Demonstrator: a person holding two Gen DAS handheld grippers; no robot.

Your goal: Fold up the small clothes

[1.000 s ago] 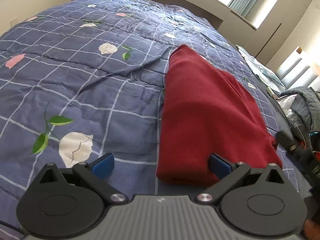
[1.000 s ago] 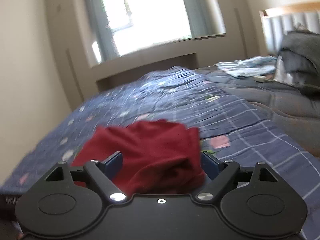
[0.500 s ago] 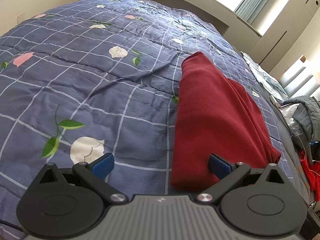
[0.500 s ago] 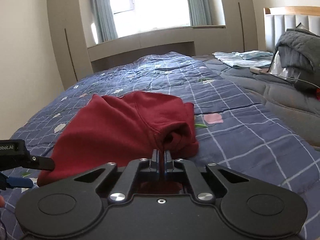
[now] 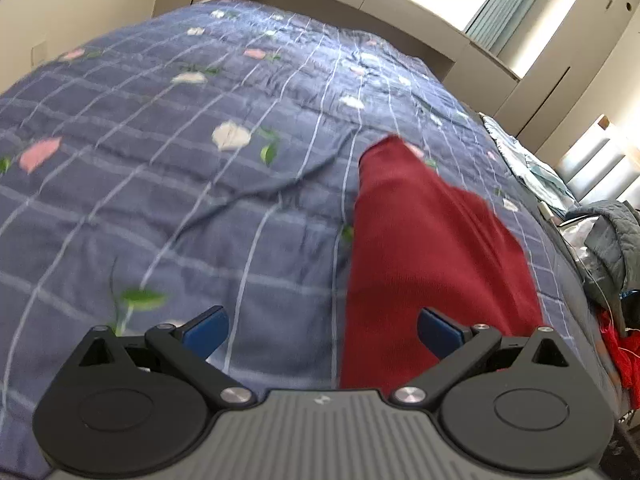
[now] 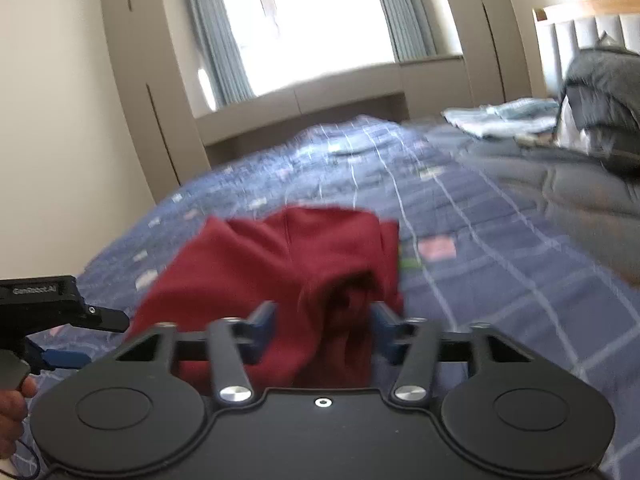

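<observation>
Your red garment (image 5: 432,248) lies folded into a long strip on the blue checked bedspread (image 5: 160,200), running away from you toward the window side of the bed. In the right wrist view the same garment (image 6: 256,264) shows its bunched near end, with a dark rolled opening facing your right gripper (image 6: 324,320).

Your right gripper's jaws are opening at this moment. The bunched end of the garment sits between the two blue pads (image 6: 264,316), but the picture is blurred there (the cloth smears across the gap), and the pads stand apart from it rather than pinching it.

Your left gripper (image 5: 322,330) hangs over the near end of the strip with its fingers spread wide and released. The left blue pad (image 5: 206,328) is over bare bedspread, and the right one is over the red cloth; neither presses on anything that you can see. From the right wrist view you can also see the left gripper (image 6: 64,344) at the left edge, just beside the garment's near corner, with your hand (image 6: 12,412) on its handle.

Off to the right, a dark grey quilt (image 6: 600,80) is heaped near the headboard (image 6: 588,24), and some pale blue clothes (image 6: 500,116) lie on the far side of the bed.
</observation>
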